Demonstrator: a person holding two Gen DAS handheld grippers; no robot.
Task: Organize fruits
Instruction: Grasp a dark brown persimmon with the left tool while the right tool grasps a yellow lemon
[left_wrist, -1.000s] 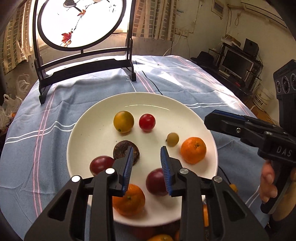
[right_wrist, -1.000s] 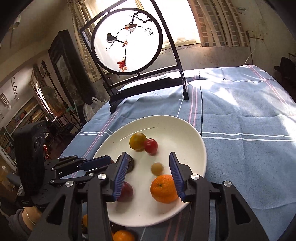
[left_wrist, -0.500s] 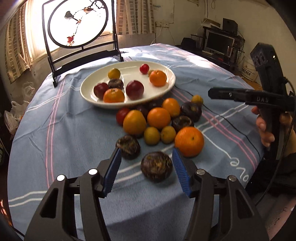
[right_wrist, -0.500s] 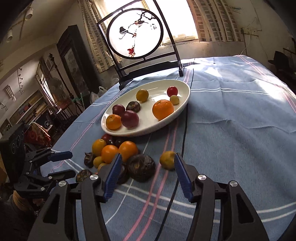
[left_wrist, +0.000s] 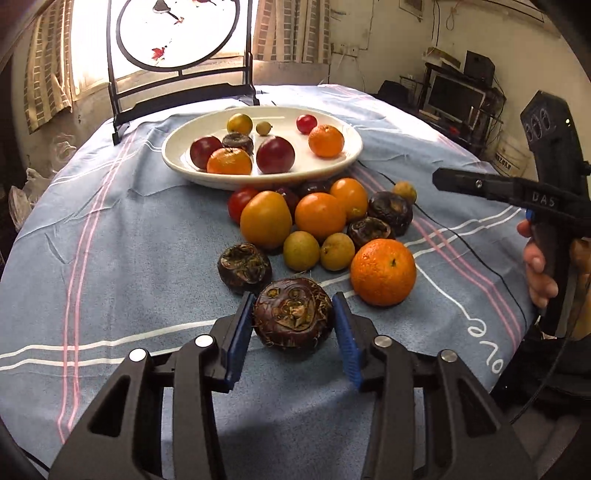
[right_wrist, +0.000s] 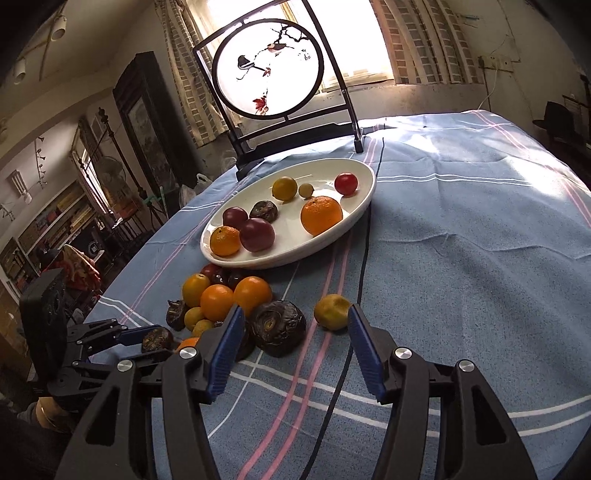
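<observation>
The bench under its blue striped cloth carried everything, and the white plate stood at the far side with eight fruits already in it, so I judged the sorting partly done. The loose heap of fruit lay on the cloth just in front of the plate. My left gripper had just been closing around the dark water chestnut nearest me. The chestnut rested on the cloth, and both blue pads looked to be bearing on its flanks, so I took it as grasped. To do this well I needed to squeeze only until the hard skin stopped shifting. Then I had to lift straight up before swinging toward the plate, because the big orange sat just beside it on the right and a second chestnut near it on the left. A sideways drag could have rolled either one. My right gripper had also just been narrowing, yet it stood released, gripping nothing. Ahead of its tips lay another dark chestnut and a small yellow fruit. I thought it should centre on one of them before closing, lest it pinch both and flick the little one away.
</observation>
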